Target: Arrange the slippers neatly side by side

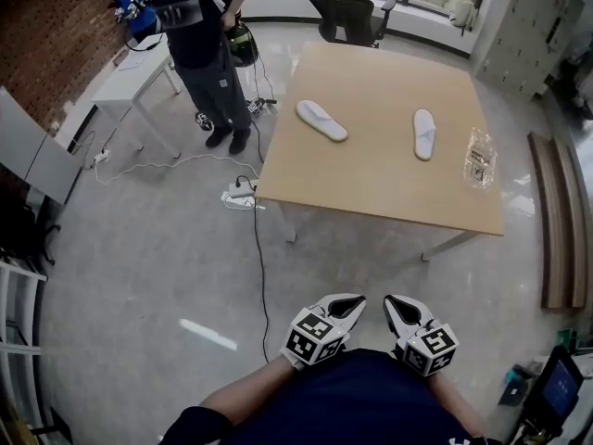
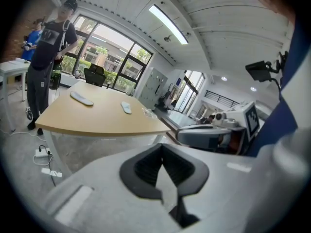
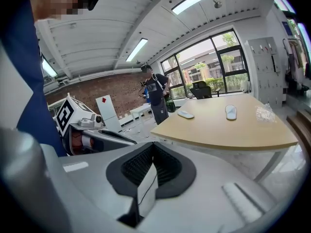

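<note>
1. Grey polished floor (image 1: 167, 276) surrounds a light wooden counter (image 1: 371, 188) in an office room with tall windows and a brick wall (image 1: 56, 35) on one side.
2. Two white slippers lie on the counter's far half, well apart. The angled slipper (image 1: 321, 120) lies diagonally toward the left side. The straight slipper (image 1: 423, 133) lies toward the right side, pointing roughly away from the person. They are neither parallel nor side by side, so the arranging is judged not yet begun.
3. A clear plastic bag (image 1: 479, 158) lies near the counter's right edge, close to the straight slipper but apart from it.
4. The left hand-held gripper (image 1: 352, 304) has its jaws closed together with nothing between them. The right hand-held gripper (image 1: 395, 304) is the same. Both are held close to the person's body, well short of the counter's near edge and aimed toward it. This is judged a carrying posture, with nothing in reach.
5. A bystander (image 1: 208, 54) stands by the counter's far left corner. A power strip (image 1: 239, 196) and a cable (image 1: 261, 267) lie on the floor beside the counter's left leg, a likely trip hazard. An office chair (image 1: 347, 12) stands beyond the far edge.
6. Both pairs of jaws will need opening before any pick-up. The slippers look thin and flat, so an edge or strap pinch seems advisable.
</note>
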{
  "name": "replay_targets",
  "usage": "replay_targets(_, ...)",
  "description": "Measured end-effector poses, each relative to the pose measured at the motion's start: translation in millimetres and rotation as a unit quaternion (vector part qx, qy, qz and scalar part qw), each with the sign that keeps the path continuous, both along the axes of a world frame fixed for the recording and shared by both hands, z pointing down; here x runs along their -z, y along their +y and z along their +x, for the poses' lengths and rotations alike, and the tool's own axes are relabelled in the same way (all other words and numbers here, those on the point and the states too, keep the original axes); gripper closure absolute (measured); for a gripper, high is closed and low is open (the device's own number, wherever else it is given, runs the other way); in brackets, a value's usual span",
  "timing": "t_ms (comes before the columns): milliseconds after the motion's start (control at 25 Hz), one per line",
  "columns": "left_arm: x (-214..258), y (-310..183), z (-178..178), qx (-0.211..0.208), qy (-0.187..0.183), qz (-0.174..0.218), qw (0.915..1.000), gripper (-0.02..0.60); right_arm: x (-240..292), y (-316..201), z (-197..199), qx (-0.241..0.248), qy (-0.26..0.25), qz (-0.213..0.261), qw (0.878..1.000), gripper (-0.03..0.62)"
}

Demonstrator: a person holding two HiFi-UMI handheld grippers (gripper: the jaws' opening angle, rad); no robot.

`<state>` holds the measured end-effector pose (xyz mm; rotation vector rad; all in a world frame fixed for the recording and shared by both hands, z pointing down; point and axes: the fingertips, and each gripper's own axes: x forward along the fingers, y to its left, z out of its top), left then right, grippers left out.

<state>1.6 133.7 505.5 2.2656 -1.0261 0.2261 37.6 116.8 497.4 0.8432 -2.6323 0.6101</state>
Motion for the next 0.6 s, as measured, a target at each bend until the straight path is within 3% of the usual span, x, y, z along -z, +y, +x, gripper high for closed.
replay_targets(360, -12.1, -15.4, -18.3, -0.003, 0.033, -0.018, 0.9993, 0.580, -3.9, -16.7, -13.1, -0.011, 0.026, -0.011, 1.000, 0.583)
replay_targets(600, -16.9, -20.7, -30.6, 0.008, 0.031, -0.024, 0.9992, 0.580, -7.4, -24.5, -28.0, 0.002, 0.021, -0.016, 1.000, 0.583)
